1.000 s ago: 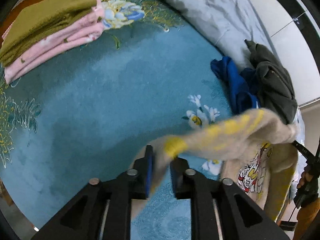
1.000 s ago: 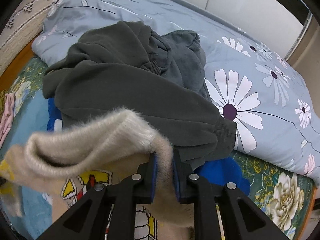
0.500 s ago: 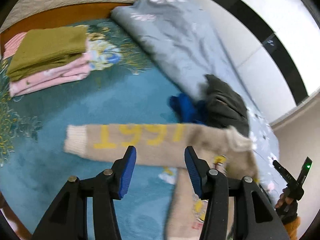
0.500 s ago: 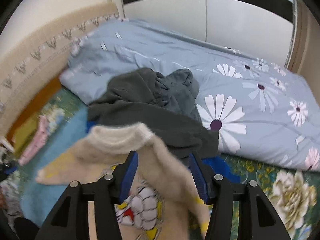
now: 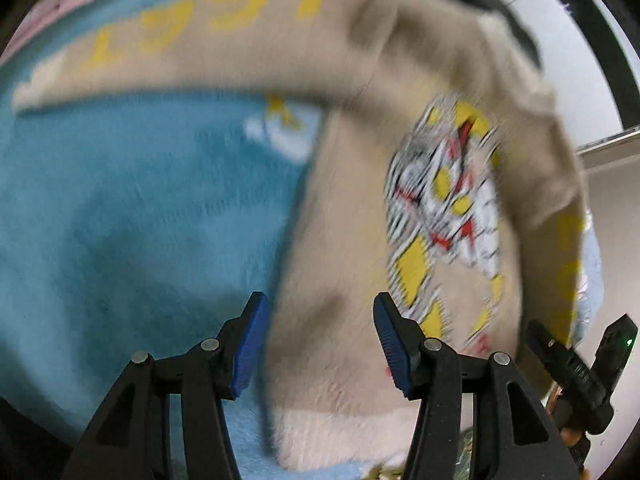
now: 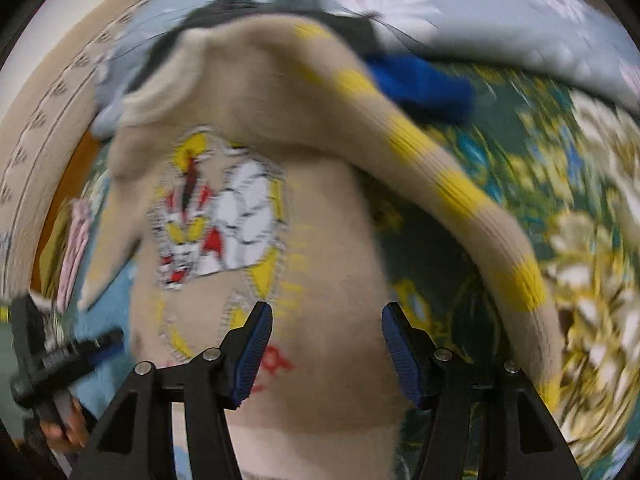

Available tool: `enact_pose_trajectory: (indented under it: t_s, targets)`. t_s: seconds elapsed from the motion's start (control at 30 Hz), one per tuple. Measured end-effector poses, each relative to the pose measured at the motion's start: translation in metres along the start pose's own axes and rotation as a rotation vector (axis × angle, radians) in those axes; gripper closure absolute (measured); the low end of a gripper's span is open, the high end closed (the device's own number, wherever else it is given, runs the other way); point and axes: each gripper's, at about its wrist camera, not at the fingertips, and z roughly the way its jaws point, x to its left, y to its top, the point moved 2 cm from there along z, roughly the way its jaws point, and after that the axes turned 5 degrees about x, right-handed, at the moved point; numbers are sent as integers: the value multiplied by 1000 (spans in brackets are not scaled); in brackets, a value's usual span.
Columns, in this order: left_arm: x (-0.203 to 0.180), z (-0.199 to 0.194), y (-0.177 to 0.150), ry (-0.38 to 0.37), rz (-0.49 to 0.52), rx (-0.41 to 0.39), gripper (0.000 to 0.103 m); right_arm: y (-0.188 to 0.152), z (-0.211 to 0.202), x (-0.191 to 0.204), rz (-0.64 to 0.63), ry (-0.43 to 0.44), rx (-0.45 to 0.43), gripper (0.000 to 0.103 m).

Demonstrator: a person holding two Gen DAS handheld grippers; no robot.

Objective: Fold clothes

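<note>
Teal plush bedding (image 5: pixel 132 216) with a floral border covers the bed, and on it the beige sweater (image 5: pixel 352 264) lies spread front-up, its cartoon print showing, one sleeve stretched out to the far left with yellow lettering and the other (image 6: pixel 460 184) curving down the right side. Both views are blurred. The left gripper (image 5: pixel 318 340) and right gripper (image 6: pixel 326 344) have just been opening and now stand with jaws parted wide over the lower body of the sweater, near its hem; the cloth lies under them, but no pad presses on it.

The step in hand looks like taking a fresh hold for the first fold. It would go best by pinching the hem or a sleeve cleanly through one layer at each side, keeping the cloth flat and the two holds level so the fold line runs straight.

Near the far edge a dark grey garment (image 6: pixel 240 12) and a blue one (image 6: pixel 424 84) lie close by the sweater's collar and right sleeve, and could be caught up in a fold. Pink folded clothes (image 5: pixel 68 0) sit far left, well apart. A grey flowered duvet (image 6: pixel 500 28) lies beyond
</note>
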Motion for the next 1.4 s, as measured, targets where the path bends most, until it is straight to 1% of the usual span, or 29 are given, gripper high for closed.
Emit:
enact_pose_trajectory:
  t_s: [0.07,0.13,0.27,0.4,0.43,0.47,0.5,0.53,0.57,0.6,0.63,0.7,0.77,0.9,0.97,1.07,1.13,1.23,1.3,1.37,1.4]
  targets:
    - [0,10,-2,31,12,26,47,0,11,-11,56,11,17,41]
    - [1,12,-1,6,25,31,47,-1,21,-17,98,29,35,41]
    - [9,15,3,-57,-17,30,47,1,30,-15,137,29,32,40]
    - [4,15,3,-95,3,25,50,-3,34,-3,124,30,35,40]
    - [3,15,3,-97,9,26,54,-4,33,-1,123,26,35,42]
    - [3,14,2,-89,12,25,69,-5,32,1,125,22,34,43]
    - [2,13,2,-82,15,24,79,-5,31,3,126,18,32,47]
    - [3,12,2,-84,12,21,82,-6,30,3,128,12,34,59]
    - [4,8,1,-100,2,15,92,-8,28,3,131,4,35,67]
    - [3,4,1,-111,0,7,92,-9,27,3,130,-8,41,83]
    - [1,-3,0,-117,8,-4,93,-10,25,5,122,-15,47,89]
    - [-6,-18,-3,-128,31,-26,93,-11,19,12,97,-30,56,91]
    - [-16,-38,-8,-138,82,-46,93,-14,12,21,61,-51,60,92]
    - [-31,-77,-15,-113,179,-47,93,-16,-13,45,-22,-62,67,92]
    - [-30,-86,-18,-101,187,-21,93,-18,-24,53,-60,-69,70,92]
    - [-29,-86,-25,-86,194,33,93,-26,-33,53,-97,-86,82,92]
    - [-30,-82,-32,-62,213,59,93,-30,-29,42,-96,-112,99,92]
    - [-32,-71,-28,-41,206,90,93,-40,-7,23,-55,-154,138,92]
    - [-35,-65,-25,-28,201,107,92,-48,5,14,-23,-158,156,92]
    - [-39,-68,-23,-20,203,93,92,-51,14,11,8,-144,160,92]
    - [-39,-72,-23,-18,204,81,89,-51,15,11,13,-140,152,89]
